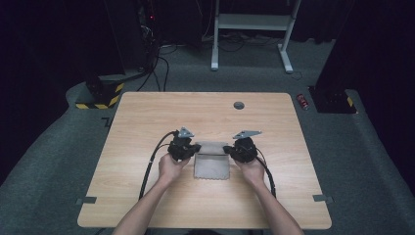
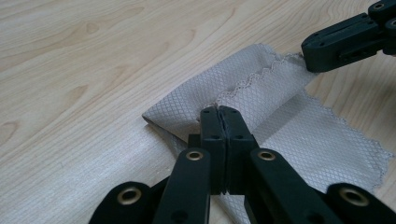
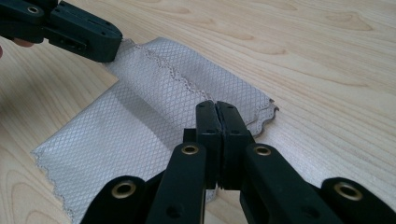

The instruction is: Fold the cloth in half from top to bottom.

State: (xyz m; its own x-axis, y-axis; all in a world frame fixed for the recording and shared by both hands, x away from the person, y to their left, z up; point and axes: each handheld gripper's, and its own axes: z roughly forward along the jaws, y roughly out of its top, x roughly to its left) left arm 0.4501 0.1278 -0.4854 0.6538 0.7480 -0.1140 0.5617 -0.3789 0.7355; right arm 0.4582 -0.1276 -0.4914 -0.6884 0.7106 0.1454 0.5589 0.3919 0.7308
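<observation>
Both grippers are sitting level with each other, left gripper (image 1: pixel 195 148) and right gripper (image 1: pixel 228 148) each pinching shut a far corner of the grey cloth (image 1: pixel 211 169), whose flap is folding toward the person across the table (image 1: pixel 147 112).

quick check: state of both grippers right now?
Left gripper: closed, fingers pinching a folded-over edge of the grey, diamond-textured cloth with scalloped edges.
Right gripper: closed, pinching the same cloth's opposite end.
</observation>
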